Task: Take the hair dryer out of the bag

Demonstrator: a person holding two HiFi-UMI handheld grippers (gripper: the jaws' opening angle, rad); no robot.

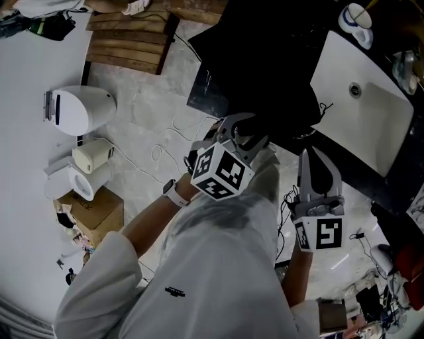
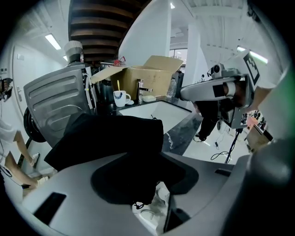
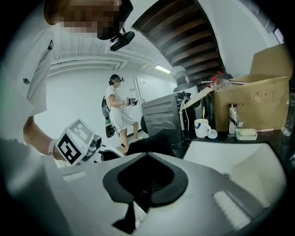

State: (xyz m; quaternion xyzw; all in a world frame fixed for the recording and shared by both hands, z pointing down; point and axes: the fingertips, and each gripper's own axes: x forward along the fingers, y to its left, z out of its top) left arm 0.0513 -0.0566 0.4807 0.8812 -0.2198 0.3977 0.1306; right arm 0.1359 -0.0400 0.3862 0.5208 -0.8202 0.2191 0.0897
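A black bag (image 1: 265, 59) was laid on a dark counter (image 1: 351, 169) beside a white sink (image 1: 371, 126), the hair dryer hidden from sight. The left gripper (image 1: 238, 129) was held spread at the bag's near edge; the right gripper (image 1: 315, 159) was pressed together nearby. A mug (image 1: 358, 16) was set past the sink.

- The person wears a white short-sleeved shirt (image 1: 218, 265) with a small dark logo (image 1: 175, 291) printed on it.
- A white watch (image 1: 173, 193) on a white strap wraps the left wrist.
- The left gripper (image 1: 240, 129) has pale grey, curved jaws lined in black.
- The left marker cube (image 1: 222, 173) is white, with bold black square patterns on its faces.
- The right gripper (image 1: 313, 159) has a smooth, pale grey shell around a dark core.
- The right marker cube (image 1: 321, 233) carries the same black-and-white squares.
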